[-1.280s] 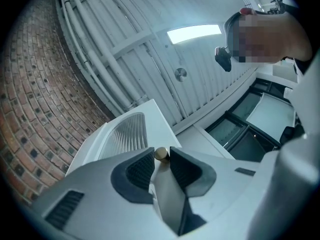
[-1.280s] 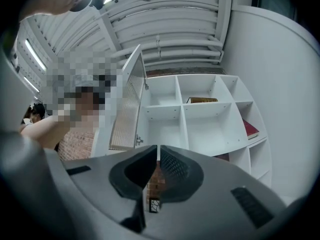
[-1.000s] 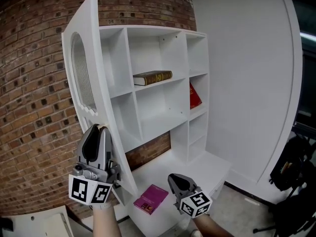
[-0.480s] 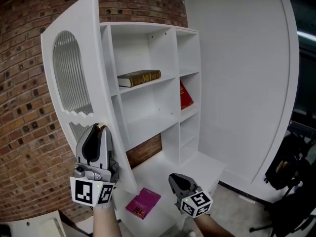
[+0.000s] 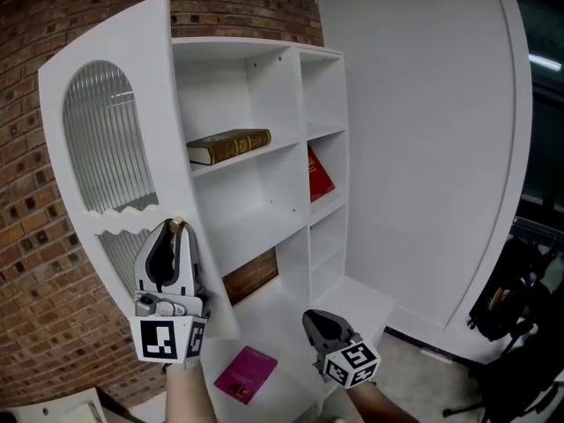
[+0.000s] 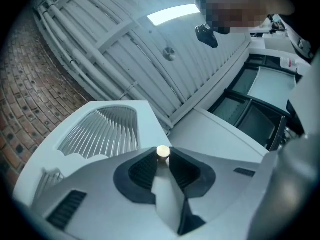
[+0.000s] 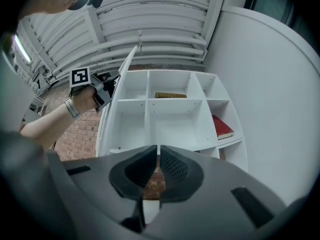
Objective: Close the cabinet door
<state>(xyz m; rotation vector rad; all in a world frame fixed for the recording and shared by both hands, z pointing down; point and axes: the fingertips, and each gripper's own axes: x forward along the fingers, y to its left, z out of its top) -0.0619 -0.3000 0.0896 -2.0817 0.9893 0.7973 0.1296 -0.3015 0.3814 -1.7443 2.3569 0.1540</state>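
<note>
The white cabinet stands against a brick wall, its door with an arched ribbed window swung out to the left. My left gripper is shut on the door's small pale knob, which sits between the jaw tips at the door's near edge. The right gripper view shows the door almost edge-on, with the left gripper at it. My right gripper hangs low in front of the cabinet's base, shut and holding nothing.
A brown book lies on a middle shelf and a red book leans in the right column. A magenta book lies on the low white ledge. A curved white wall rises at right, with dark bags beside it.
The door has swung with the left gripper on its knob, and its windowed face now shows much broader. The right gripper has barely moved.
</note>
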